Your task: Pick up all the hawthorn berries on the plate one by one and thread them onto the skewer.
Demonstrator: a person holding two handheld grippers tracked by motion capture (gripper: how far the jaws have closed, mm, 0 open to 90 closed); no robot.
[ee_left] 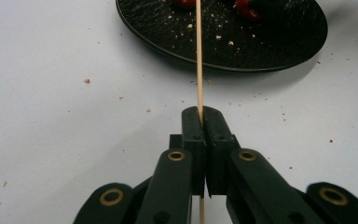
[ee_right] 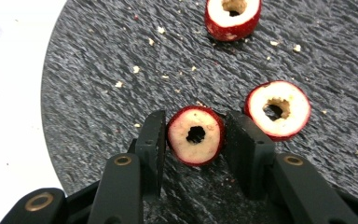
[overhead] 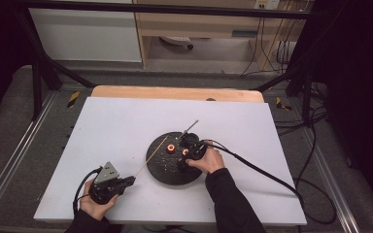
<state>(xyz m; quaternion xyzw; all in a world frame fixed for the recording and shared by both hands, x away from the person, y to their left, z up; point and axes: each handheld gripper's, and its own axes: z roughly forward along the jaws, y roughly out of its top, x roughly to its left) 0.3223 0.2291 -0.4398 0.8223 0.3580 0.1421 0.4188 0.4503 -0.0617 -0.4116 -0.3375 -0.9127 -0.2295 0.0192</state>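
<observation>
A round black plate [overhead: 161, 167] lies mid-table with cored red fruits on it. My right gripper [overhead: 187, 155] reaches over the plate. In the right gripper view its jaws [ee_right: 196, 116] press both sides of one cored red fruit [ee_right: 196, 136] that rests on the plate [ee_right: 98, 93]. A second cored fruit [ee_right: 278, 109] lies just to the right and a third [ee_right: 233, 16] farther off. My left gripper [overhead: 130, 180] sits near the table's front left, shut [ee_left: 201, 112] on a thin wooden skewer [ee_left: 198, 56] whose tip reaches over the plate [ee_left: 261, 42].
A thin grey metal rod with a dark handle [overhead: 189, 128] lies at the plate's far rim. Crumbs dot the white tabletop [overhead: 126, 121] and the plate. The right gripper's cable [overhead: 262, 172] trails off to the right. The wooden table edge [overhead: 175, 92] runs along the back.
</observation>
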